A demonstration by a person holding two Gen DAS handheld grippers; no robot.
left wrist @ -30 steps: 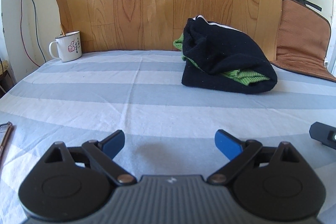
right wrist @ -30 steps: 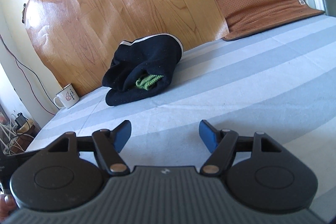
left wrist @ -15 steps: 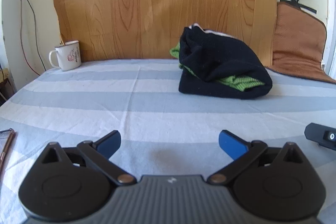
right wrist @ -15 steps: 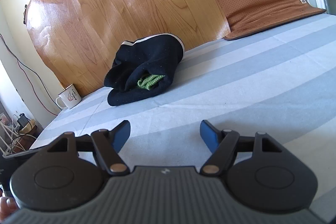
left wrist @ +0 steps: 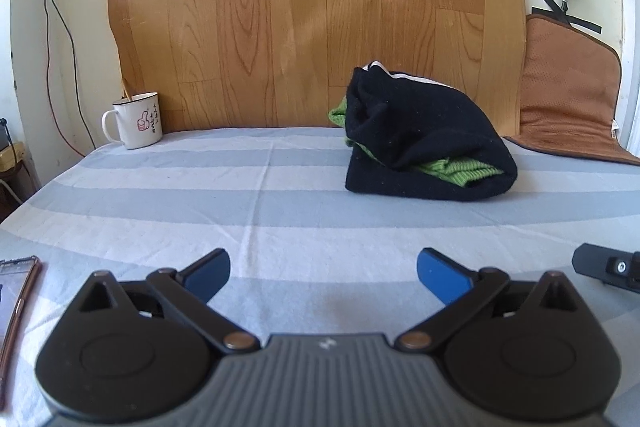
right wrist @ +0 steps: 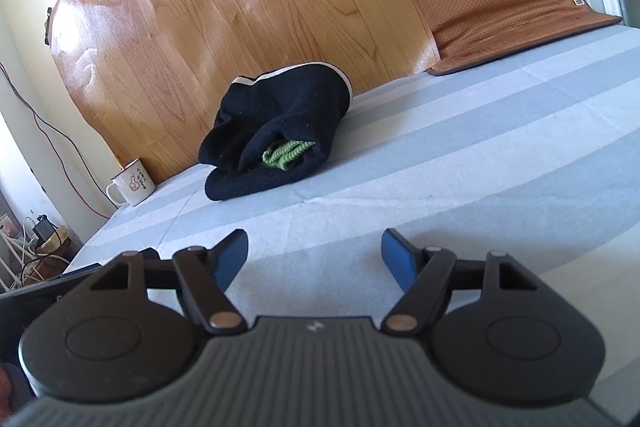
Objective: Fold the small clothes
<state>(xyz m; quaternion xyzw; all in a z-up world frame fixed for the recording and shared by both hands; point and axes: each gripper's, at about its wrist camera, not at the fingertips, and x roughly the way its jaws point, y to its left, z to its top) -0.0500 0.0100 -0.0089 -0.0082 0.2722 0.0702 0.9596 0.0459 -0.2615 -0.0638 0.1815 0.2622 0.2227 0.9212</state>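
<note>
A folded black garment (left wrist: 424,135) with a green knit piece (left wrist: 460,169) tucked inside lies at the back of the striped bed sheet (left wrist: 256,195), against the wood board. It also shows in the right wrist view (right wrist: 280,135), with the green knit (right wrist: 286,153) peeking out. My left gripper (left wrist: 323,273) is open and empty, low over the sheet, well short of the garment. My right gripper (right wrist: 314,253) is open and empty, also short of it.
A white enamel mug (left wrist: 138,121) stands at the back left by the wood board (left wrist: 312,15). A brown cushion (left wrist: 568,99) leans at the back right. A phone (left wrist: 14,291) lies at the left edge. The right gripper's tip (left wrist: 608,267) shows at right.
The left gripper has drawn back and tilted slightly, so the garment and mug look a little farther and lower. The right gripper has barely moved. Both stay open.
</note>
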